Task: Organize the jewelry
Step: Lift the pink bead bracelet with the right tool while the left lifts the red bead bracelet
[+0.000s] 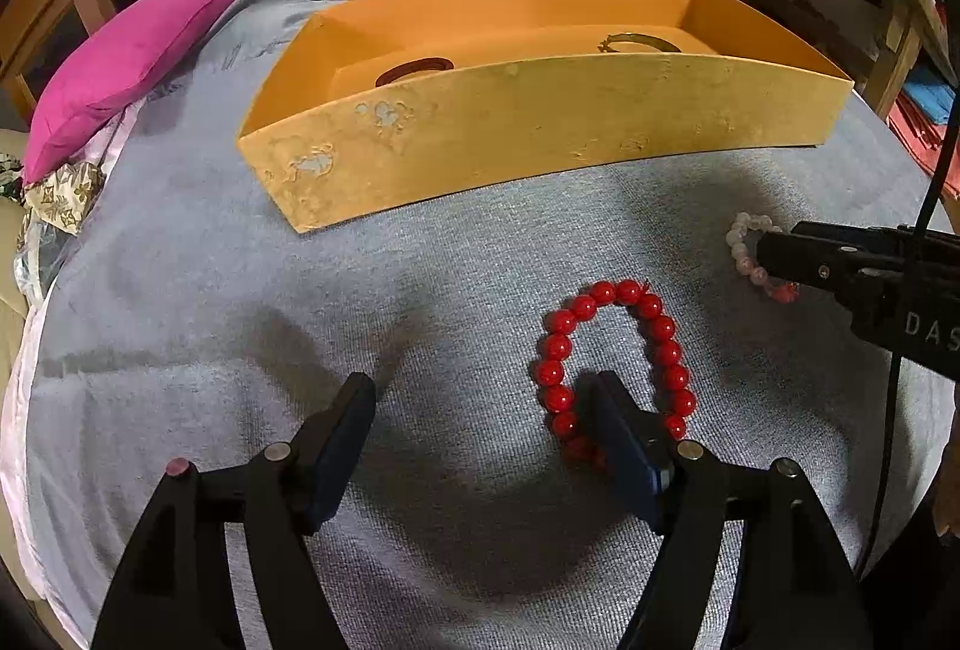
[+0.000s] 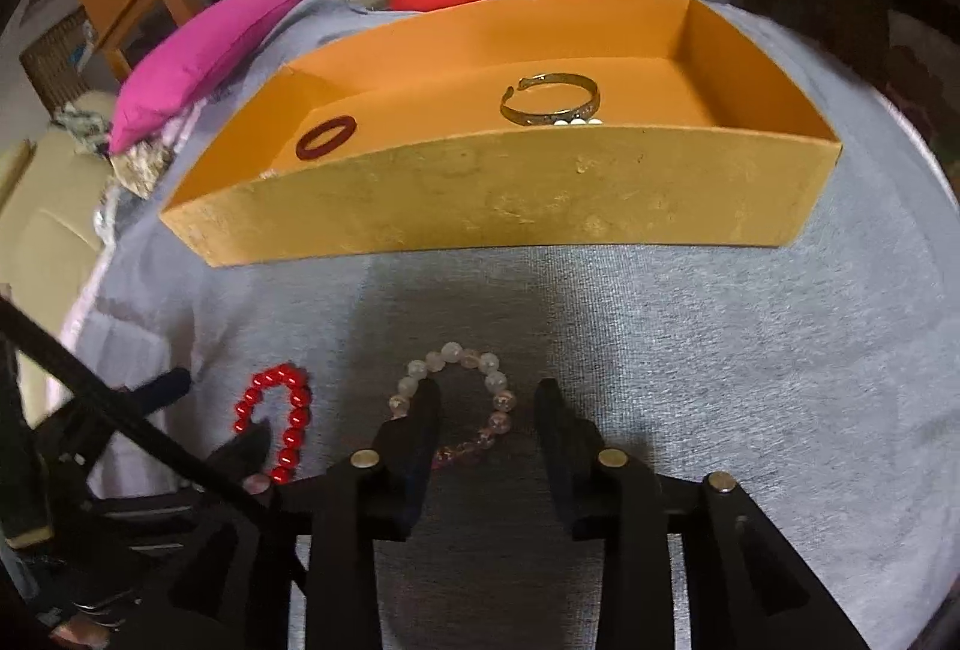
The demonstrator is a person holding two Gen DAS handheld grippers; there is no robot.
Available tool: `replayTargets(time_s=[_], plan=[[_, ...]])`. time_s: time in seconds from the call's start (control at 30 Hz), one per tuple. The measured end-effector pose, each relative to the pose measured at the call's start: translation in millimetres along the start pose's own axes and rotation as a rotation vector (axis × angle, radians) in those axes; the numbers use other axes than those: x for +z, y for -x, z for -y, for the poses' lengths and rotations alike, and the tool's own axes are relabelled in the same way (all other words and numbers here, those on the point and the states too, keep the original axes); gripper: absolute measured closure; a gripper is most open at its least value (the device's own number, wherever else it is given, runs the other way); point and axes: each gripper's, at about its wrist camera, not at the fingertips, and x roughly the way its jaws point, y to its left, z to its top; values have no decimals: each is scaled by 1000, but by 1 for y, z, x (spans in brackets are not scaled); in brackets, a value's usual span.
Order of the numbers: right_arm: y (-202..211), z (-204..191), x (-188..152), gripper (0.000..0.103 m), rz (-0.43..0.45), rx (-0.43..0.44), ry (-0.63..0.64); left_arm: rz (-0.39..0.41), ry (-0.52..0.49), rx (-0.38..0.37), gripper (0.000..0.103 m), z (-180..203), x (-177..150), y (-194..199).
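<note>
at lower left the left tongs [image 1: 480,410] stood apart around the red bracelet [image 1: 618,362]; lower centre, the right tongs [image 2: 487,413] gaped, straddling the pale bracelet [image 2: 462,398]. both lay unboxed; upper right, the orange box [image 2: 492,194] already held a bangle [image 2: 551,99].

A red bead bracelet [image 1: 618,362] and a pale bead bracelet [image 2: 462,398] are lying on grey cloth before an orange box [image 2: 510,194] holding a gold bangle [image 2: 549,98] and a dark red ring [image 2: 326,137].

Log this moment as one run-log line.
left tool: open, finger inside red bracelet | right tool: open over pale bracelet | box: two bangles
</note>
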Motion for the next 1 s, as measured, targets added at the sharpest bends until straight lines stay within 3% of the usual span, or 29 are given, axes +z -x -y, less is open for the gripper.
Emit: replayTargets(time_s=[0.1,0.37,0.43,0.5,0.53,0.6,1.0], plan=[[0,-2,-1,79,8,-42,25,-3,7,4,25,-2,0,-1],[2,-3,-3,91,22,-64,36,-3,32,-10,26,-7,-1,-2],[3,-1,-3,92,25,-52,31,9,20,-37,40,-5,-2,-1],[4,1,-3,93,28,-44,28,22,10,-83,67,-2,-2,3],[4,1,-3,93,29,-40,26,27,2,-93,72,0,-3,3],[6,2,-2,94,33,-19,20,32,-4,-109,92,0,-2,4],[18,12,-2,94,49,32,-19,100,31,-196,93,-15,5,22]])
